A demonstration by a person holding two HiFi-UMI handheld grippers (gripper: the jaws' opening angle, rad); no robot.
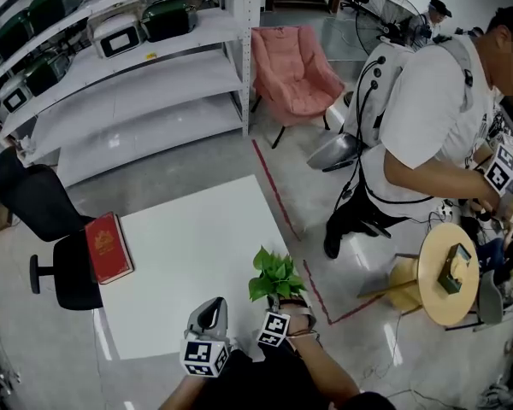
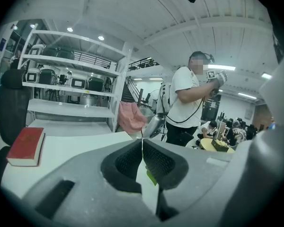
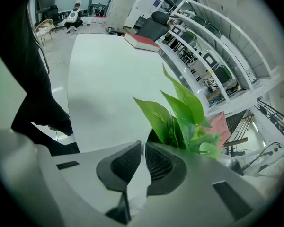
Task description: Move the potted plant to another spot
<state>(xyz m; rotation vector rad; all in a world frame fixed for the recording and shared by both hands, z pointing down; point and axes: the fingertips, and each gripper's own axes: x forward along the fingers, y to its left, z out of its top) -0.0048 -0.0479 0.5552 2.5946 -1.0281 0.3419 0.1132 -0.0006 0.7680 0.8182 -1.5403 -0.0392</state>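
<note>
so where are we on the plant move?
Nothing looks done: potted plant sits at the near edge of the white table, ungripped. In hand: right gripper is close beside its leaves, jaws almost together on nothing; left gripper shut and empty. Left to do: open, grip the pot, carry it to another spot.

A white square table (image 1: 197, 254) stands on a glossy grey floor (image 1: 167, 167), with a red book (image 1: 109, 248) lying flat at its left edge and a leafy green potted plant (image 1: 276, 276) at its near right corner, well apart from the book.
</note>
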